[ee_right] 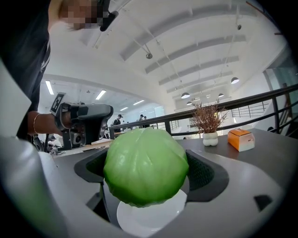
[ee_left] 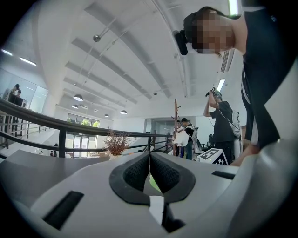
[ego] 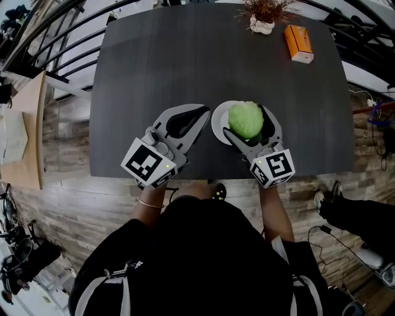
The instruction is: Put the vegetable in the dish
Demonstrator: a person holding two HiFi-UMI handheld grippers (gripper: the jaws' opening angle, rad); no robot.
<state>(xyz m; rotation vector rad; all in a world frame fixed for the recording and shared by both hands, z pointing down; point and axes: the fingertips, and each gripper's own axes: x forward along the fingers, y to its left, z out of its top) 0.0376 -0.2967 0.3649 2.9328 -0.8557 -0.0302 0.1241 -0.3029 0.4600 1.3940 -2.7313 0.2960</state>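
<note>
A round green cabbage (ego: 245, 120) hangs just over a small white dish (ego: 218, 123) near the table's front edge. My right gripper (ego: 247, 122) is shut on the cabbage, one jaw on each side of it. In the right gripper view the cabbage (ee_right: 145, 166) fills the middle and the white dish (ee_right: 151, 215) lies right beneath it. My left gripper (ego: 196, 118) rests on the table just left of the dish, shut with nothing in it; its pads (ee_left: 160, 174) meet in the left gripper view.
The dark table (ego: 185, 62) carries an orange box (ego: 298, 43) at the back right and a small potted dry plant (ego: 264, 13) at the back middle. Railings run behind the table. People stand in the distance in the gripper views.
</note>
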